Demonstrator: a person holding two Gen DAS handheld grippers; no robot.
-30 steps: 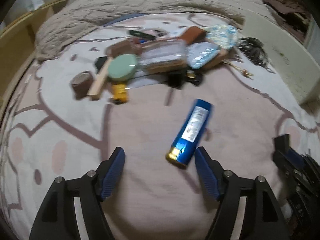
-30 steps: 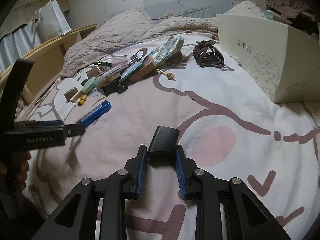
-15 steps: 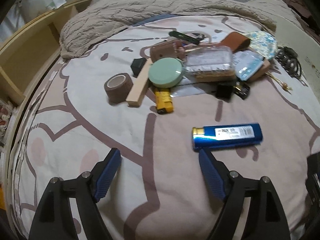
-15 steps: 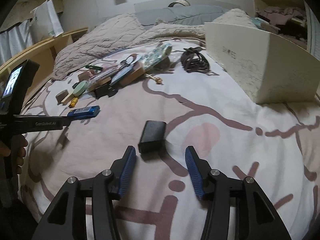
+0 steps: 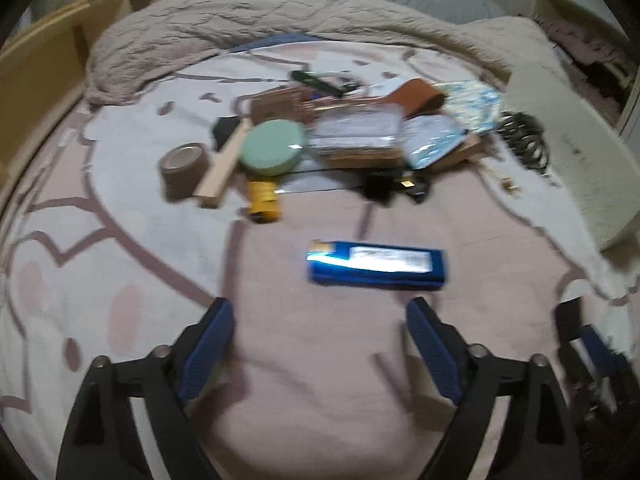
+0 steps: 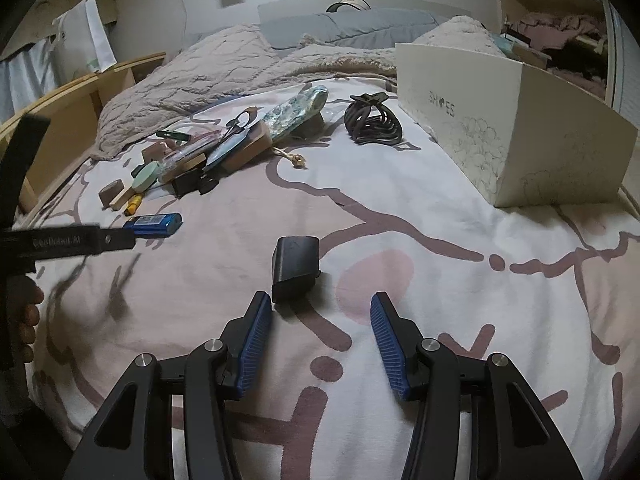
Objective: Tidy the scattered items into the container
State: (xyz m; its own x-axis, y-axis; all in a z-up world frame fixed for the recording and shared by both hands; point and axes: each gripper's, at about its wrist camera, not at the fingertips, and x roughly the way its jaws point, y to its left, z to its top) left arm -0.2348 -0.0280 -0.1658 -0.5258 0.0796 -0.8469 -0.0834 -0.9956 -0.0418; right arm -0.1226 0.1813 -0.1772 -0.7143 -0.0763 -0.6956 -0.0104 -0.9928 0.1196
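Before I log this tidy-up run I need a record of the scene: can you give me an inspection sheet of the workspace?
Surface: bedsheet with brown line print, rumpled blanket at the head.
Job's things: blue lighter and black block lie loose on the sheet; white shoe box stands at the far right.
Clutter: pile with tape roll, green round case, yellow item, wooden stick.
Grippers: left tongs opening, nothing between them; right tongs open, the block just ahead of them.
Cables: black coil near the box.
Surroundings: wooden bed frame, pillows.
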